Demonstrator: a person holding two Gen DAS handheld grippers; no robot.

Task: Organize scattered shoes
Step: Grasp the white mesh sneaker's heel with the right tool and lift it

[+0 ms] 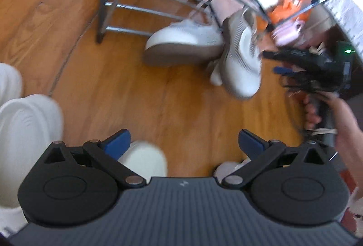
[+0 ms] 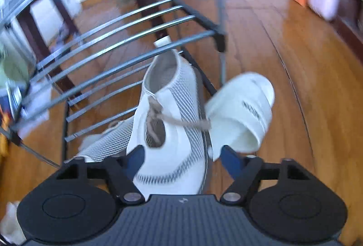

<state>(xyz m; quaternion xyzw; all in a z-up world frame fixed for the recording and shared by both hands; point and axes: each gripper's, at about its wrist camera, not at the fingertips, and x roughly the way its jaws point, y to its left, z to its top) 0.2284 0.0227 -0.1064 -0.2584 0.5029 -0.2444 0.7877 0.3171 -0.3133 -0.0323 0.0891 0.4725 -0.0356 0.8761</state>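
Right gripper (image 2: 182,156) jaws straddling white sneaker (image 2: 170,123), slide (image 2: 244,110) beside

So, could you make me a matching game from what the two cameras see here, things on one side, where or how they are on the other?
Things:
1. knit sneaker
2. white slide
3. shoe rack
4. left gripper

Descriptions:
a. grey metal bars
b. wide open above the wooden floor
c. between the fingers of the right gripper
d. just right of the sneaker in the right wrist view

Pairs: 1-c, 2-d, 3-a, 4-b
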